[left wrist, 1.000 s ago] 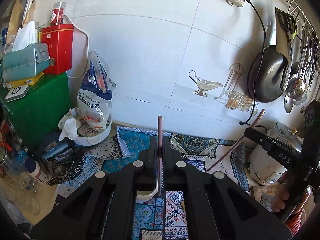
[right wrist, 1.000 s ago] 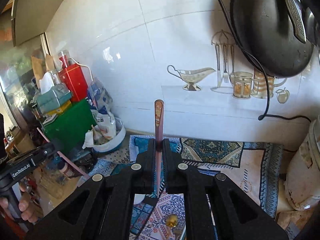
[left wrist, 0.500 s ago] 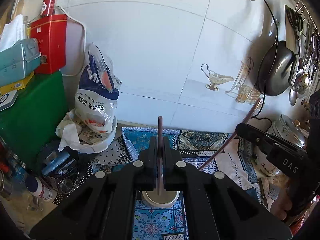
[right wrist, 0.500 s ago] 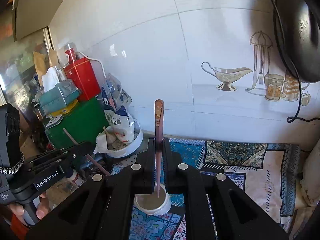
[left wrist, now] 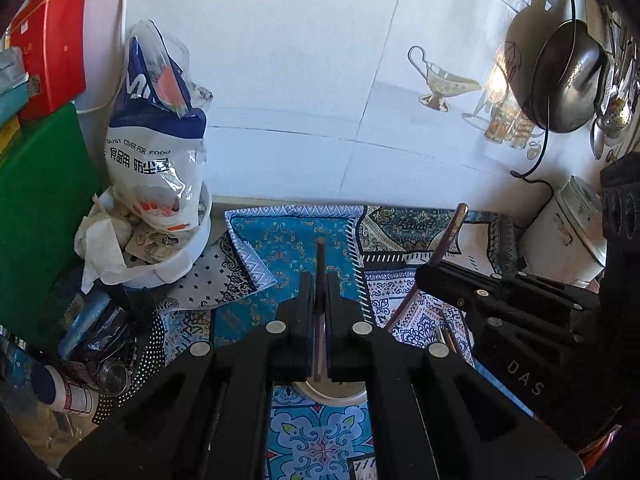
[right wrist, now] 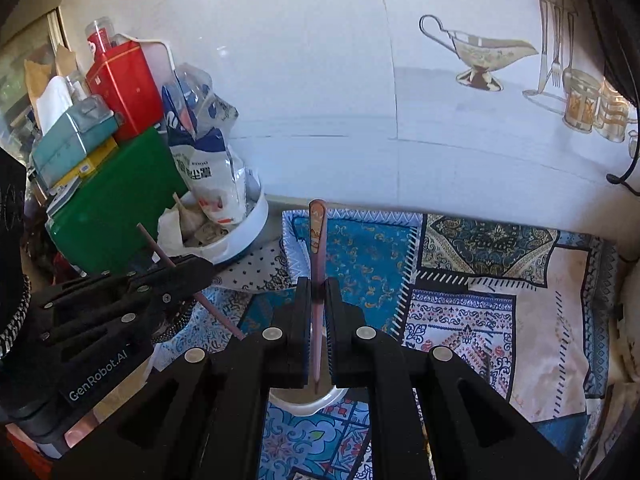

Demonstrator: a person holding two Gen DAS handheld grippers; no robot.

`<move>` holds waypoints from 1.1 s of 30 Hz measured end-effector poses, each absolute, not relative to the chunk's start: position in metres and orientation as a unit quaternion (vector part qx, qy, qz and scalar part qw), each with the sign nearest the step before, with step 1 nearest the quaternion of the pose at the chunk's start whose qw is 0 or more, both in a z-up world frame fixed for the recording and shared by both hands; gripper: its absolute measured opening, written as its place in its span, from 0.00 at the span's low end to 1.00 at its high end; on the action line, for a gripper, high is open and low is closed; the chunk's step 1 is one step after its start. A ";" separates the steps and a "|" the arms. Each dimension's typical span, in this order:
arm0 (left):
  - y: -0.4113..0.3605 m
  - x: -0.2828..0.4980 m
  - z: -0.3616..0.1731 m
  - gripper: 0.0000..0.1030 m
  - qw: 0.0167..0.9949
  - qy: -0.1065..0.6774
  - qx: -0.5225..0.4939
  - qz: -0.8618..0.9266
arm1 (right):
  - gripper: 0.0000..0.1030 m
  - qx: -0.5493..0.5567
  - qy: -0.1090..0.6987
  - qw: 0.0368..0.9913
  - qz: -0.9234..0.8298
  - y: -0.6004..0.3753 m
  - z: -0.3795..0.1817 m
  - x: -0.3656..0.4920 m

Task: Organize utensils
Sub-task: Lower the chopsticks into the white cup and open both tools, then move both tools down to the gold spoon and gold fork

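Left wrist view: over the patterned cloth [left wrist: 288, 236], a white cup [left wrist: 332, 394] is seen just beneath the left gripper [left wrist: 319, 280], whose fingers are clamped on a dark chopstick [left wrist: 320, 264]; the right gripper [right wrist: 317, 286] is likewise clamped on a decorated chopstick [right wrist: 317, 232]. Both sticks are judged light, stiff and slippery, best pinched mid-shaft, tips lowered into the cup.

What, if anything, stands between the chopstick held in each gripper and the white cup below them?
Nothing visible does. The left gripper and right gripper are each shut on a chopstick, and each lower tip hangs just above the open mouth of the white cup, with only air between.
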State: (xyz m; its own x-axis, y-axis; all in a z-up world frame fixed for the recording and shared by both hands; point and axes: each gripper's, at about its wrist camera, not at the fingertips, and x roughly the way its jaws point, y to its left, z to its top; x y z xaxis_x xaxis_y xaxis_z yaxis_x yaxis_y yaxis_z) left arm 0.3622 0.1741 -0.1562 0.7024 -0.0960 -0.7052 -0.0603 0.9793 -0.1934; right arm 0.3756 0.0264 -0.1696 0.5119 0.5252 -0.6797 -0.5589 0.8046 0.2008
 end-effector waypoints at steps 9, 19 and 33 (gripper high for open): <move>0.176 0.375 -0.172 0.02 0.900 0.421 -0.108 -0.023 | 0.07 -0.031 0.412 0.860 0.299 0.037 -0.184 0.383; 0.169 0.367 -0.155 0.14 0.907 0.409 -0.098 -0.011 | 0.12 -0.046 0.392 0.866 0.306 0.029 -0.168 0.375; 0.139 0.333 -0.115 0.39 0.930 0.358 -0.080 0.013 | 0.27 -0.047 0.338 0.892 0.297 -0.029 -0.131 0.354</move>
State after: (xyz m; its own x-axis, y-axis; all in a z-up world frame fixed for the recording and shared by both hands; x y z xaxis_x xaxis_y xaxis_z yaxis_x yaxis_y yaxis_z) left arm 0.3333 0.1387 -0.1148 0.7438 -0.0333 -0.6676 -0.0810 0.9869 -0.1396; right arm 0.3541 -0.0286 -0.1314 0.5942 0.4984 -0.6313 -0.5616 0.8190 0.1179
